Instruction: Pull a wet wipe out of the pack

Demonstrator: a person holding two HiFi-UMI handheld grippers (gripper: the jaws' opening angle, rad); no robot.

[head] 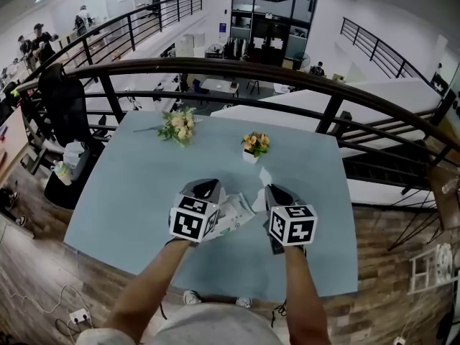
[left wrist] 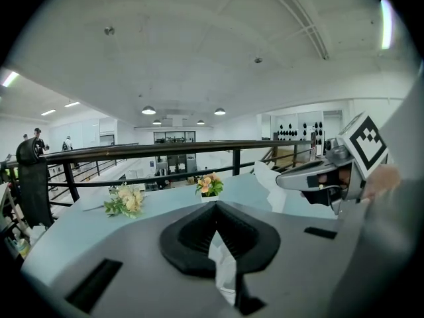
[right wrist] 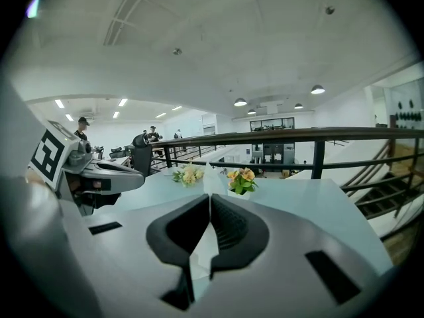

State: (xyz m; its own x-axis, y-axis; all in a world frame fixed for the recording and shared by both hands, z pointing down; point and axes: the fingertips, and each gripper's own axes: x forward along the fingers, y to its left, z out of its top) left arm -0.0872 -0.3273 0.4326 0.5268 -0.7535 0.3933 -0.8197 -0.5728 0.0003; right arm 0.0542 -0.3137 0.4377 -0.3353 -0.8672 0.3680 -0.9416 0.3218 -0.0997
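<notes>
In the head view both grippers hang close together over the light blue table [head: 129, 192]. A white wet wipe pack [head: 233, 218] hangs between them. My left gripper [head: 205, 187] is shut on it; in the left gripper view a white edge of the pack [left wrist: 224, 270] sits pinched between the dark pads of the left gripper [left wrist: 218, 244]. My right gripper [head: 273, 190] is shut on a white wipe [head: 264, 177] that sticks up past its tips. The right gripper view shows the wipe [right wrist: 207, 250] clamped in the right gripper [right wrist: 211, 227]. How much of the wipe is still inside the pack is hidden.
A loose bunch of flowers [head: 178, 126] lies at the table's far side, and a small pot of orange flowers [head: 254, 144] stands right of it. A dark railing [head: 237, 69] runs behind the table. A black chair [head: 63, 106] stands at the left.
</notes>
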